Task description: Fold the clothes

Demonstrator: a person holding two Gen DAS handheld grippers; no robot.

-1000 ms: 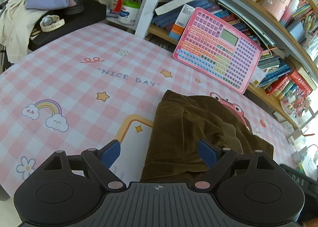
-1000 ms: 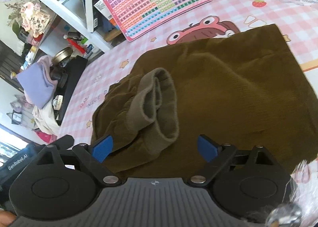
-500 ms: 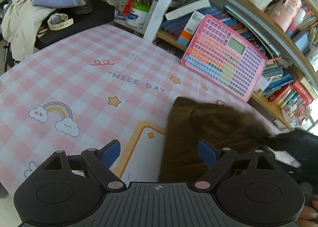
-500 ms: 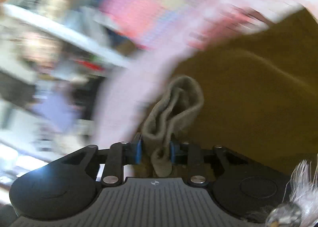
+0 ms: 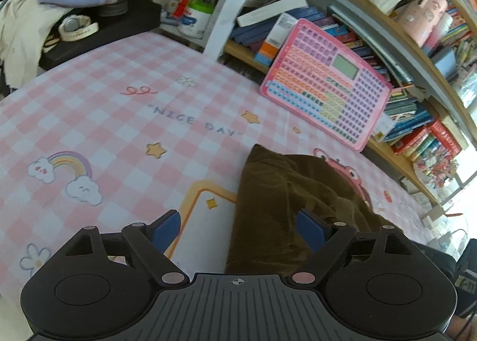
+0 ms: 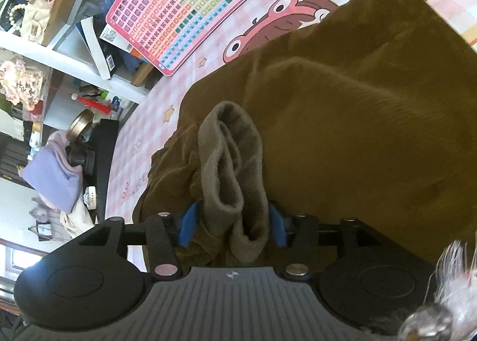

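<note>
Right gripper [image 6: 231, 226] clenched on ribbed cuff [image 6: 232, 162] of brown garment [image 6: 357, 120]; left gripper [image 5: 238, 229] released, above garment edge.

Both views were bright under daylight. In the left wrist view, glare blew out the far right edge, and the bookshelf [image 5: 372, 51] bowed strongly from fisheye distortion. Slight motion blur softened the pink checked tablecloth [image 5: 104, 120]. The right wrist view was sharper; the brown garment [image 6: 357, 120] was evenly lit with soft fold shadows.
</note>
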